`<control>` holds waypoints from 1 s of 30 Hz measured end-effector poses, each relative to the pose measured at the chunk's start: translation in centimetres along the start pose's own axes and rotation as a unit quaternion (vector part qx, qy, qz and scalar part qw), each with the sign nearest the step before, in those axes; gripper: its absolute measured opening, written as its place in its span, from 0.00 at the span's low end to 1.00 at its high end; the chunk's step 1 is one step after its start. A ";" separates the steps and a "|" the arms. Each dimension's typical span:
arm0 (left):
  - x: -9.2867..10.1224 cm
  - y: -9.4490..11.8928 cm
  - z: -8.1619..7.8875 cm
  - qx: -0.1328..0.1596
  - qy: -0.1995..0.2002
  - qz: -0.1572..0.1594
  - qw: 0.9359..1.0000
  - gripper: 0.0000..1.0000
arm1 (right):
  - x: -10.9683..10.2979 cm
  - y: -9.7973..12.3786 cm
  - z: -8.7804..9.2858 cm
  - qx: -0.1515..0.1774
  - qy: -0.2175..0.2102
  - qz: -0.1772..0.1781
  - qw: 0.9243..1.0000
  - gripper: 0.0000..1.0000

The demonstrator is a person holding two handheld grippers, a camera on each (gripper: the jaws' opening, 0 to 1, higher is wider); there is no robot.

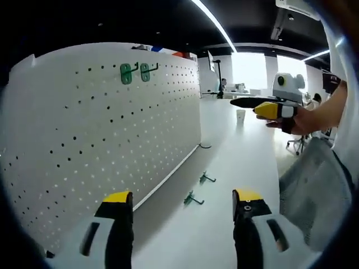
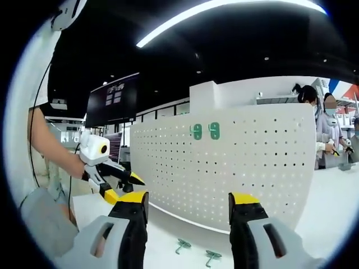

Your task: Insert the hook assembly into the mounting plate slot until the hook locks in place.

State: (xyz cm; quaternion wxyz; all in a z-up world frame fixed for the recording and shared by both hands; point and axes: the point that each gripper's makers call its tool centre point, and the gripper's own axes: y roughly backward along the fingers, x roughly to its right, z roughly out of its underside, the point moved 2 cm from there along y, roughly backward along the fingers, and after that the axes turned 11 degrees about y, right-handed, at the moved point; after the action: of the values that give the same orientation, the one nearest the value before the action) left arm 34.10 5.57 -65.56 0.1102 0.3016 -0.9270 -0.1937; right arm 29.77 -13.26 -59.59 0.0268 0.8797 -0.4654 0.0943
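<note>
Left hand-held gripper (image 1: 183, 204) hovers over the desk (image 1: 235, 151) with its yellow-tipped jaws spread wide and nothing between them. Two green hooks (image 1: 193, 199) lie loose on the desk just ahead of those jaws — one nearer, one (image 1: 206, 178) a little farther — close to the foot of the pegboard (image 1: 101, 134). In the right gripper view the same pair, hooks (image 2: 182, 245) and (image 2: 212, 257), sit low between the right hand-held gripper (image 2: 188, 204)'s jaws, which also stand apart and empty.

The pegboard stands upright on the desk, to the left in the left gripper view and straight ahead in the right one. Two more green hooks (image 1: 134, 73) already hang side by side in its upper rows, seen too from the right gripper (image 2: 205, 131). Neither gripper touches board or hooks.

Each gripper shows in the other's view: the right one (image 1: 269, 107) held up in a hand, well above the desk, and the left one (image 2: 115, 179) likewise — whether these are shut from that angle I cannot tell. Past the board's lower edge the white desk runs on open. People (image 2: 325, 129) stand beyond the board's far corner.
</note>
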 end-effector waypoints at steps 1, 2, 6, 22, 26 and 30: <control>-0.1 -0.2 0.0 -0.003 0.000 0.002 1.000 0.75 | 0.0 0.0 0.0 0.000 0.000 0.000 1.000 0.56; -0.1 -0.4 0.2 -0.009 0.001 0.006 1.000 0.74 | 0.2 0.1 0.2 0.000 -0.002 0.001 1.000 0.56; -0.1 -1.3 0.7 -0.030 -0.006 0.020 0.999 0.73 | 0.2 0.1 0.1 0.000 -0.001 0.000 1.000 0.56; -0.1 -4.7 1.3 -0.075 -0.044 0.046 0.995 0.73 | 0.1 0.5 0.6 -0.007 0.003 -0.003 1.000 0.55; 0.0 -5.3 1.2 -0.082 -0.044 0.053 0.994 0.73 | 0.3 0.7 0.6 -0.006 -0.001 0.002 1.000 0.54; 0.1 -6.0 1.6 -0.096 -0.057 0.062 0.992 0.73 | 0.3 0.9 0.7 -0.007 -0.001 0.003 1.000 0.54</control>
State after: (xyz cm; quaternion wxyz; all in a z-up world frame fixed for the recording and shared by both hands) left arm 36.61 1.59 -69.58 0.0973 0.2204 -0.9257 -0.2918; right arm 29.33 -14.12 -60.28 0.0316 0.8781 -0.4688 0.0901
